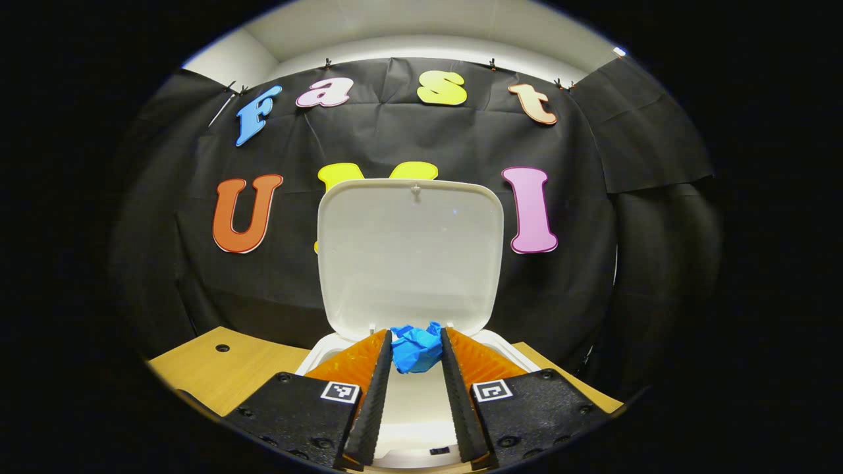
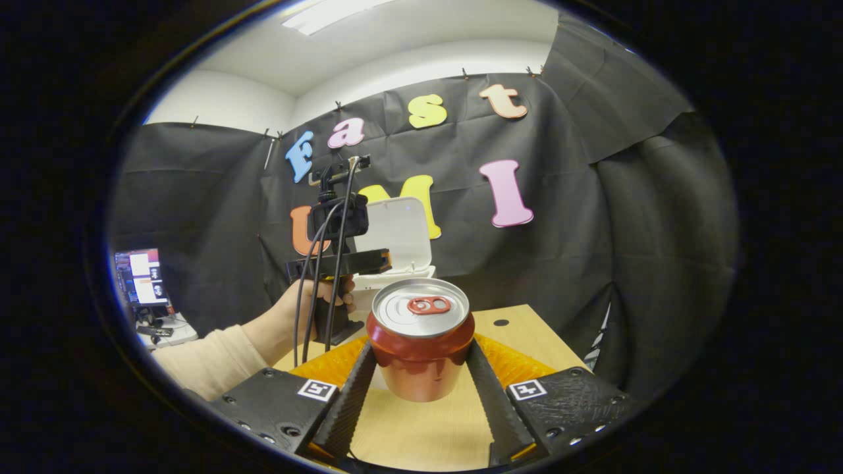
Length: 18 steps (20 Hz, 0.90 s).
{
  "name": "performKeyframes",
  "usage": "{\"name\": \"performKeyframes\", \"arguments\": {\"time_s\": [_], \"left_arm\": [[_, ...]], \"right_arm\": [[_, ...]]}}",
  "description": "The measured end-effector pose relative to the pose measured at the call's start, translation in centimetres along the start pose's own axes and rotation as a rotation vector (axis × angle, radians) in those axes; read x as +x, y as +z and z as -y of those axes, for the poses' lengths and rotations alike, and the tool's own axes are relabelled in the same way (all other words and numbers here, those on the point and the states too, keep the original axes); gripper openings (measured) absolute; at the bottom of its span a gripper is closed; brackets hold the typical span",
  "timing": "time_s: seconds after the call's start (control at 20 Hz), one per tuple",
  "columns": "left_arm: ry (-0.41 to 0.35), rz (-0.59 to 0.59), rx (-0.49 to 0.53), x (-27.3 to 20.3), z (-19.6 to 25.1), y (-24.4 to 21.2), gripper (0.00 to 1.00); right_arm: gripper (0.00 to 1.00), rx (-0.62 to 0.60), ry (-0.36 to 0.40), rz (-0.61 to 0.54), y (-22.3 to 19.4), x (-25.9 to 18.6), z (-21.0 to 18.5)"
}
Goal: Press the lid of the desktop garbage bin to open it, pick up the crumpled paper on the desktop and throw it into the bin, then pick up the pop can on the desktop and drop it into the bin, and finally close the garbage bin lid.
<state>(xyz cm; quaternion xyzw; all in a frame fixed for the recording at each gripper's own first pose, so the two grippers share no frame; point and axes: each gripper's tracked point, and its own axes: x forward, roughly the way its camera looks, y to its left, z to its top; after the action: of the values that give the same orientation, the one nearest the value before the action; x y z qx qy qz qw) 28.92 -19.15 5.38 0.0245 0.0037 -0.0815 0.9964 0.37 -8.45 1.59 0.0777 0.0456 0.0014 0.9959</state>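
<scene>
1. At bottom centre of the left gripper view, the left gripper [image 1: 416,352] pinches the crumpled paper [image 1: 416,349] over the open bin [image 1: 329,345], lid [image 1: 409,253] upright.
2. Let go only once well inside the rim.
3. Lower centre of the right gripper view, the right gripper [image 2: 419,362] clasps the pop can [image 2: 420,345].

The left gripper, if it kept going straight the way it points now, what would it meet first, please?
Probably the raised lid of the bin. The left gripper, holding the crumpled paper, points at its inner face, though depth is unclear.
</scene>
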Motion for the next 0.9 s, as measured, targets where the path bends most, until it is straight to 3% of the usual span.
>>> {"name": "performKeyframes", "arguments": {"time_s": [0.15, 0.2, 0.25, 0.3, 0.4, 0.5, 0.55, 0.75, 0.9], "left_arm": [[-0.022, -0.013, -0.012, -0.2, 0.7, -0.5, 0.49], [-0.042, -0.012, -0.016, -0.5, 1.4, -0.3, 0.43], [-0.051, -0.006, -0.019, -0.9, 1.5, 0.2, 0.51], [-0.072, -0.009, -0.021, -1.3, 2.0, 0.3, 0.53], [-0.085, -0.020, -0.006, -2.2, 2.6, 0.4, 0.70], [-0.070, -0.013, 0.015, -3.6, 2.7, 1.0, 0.94], [-0.062, 0.002, 0.023, -4.3, 2.7, 1.6, 0.98], [0.033, 0.029, 0.033, -8.5, 0.5, 2.2, 0.98], [0.019, 0.027, 0.035, -12.1, 0.4, 1.4, 0.98]], "right_arm": [[0.79, 0.006, -0.002, -0.006, -0.1, 0.1, 0.0], [0.80, 0.009, -0.001, -0.009, -0.1, 0.1, 0.0], [0.80, 0.013, 0.000, -0.012, -0.2, 0.2, -0.1], [0.80, 0.011, 0.006, -0.017, -0.3, 0.2, -0.2], [0.79, 0.011, 0.015, -0.029, -0.6, 0.5, -0.6], [0.80, 0.013, 0.024, -0.038, -0.8, 0.8, -1.0], [0.80, 0.012, 0.028, -0.042, -1.0, 0.8, -1.1], [0.79, 0.010, 0.015, -0.033, -0.7, 0.8, -0.9], [0.80, 0.023, 0.004, -0.038, -1.0, 1.1, -1.0]]}}
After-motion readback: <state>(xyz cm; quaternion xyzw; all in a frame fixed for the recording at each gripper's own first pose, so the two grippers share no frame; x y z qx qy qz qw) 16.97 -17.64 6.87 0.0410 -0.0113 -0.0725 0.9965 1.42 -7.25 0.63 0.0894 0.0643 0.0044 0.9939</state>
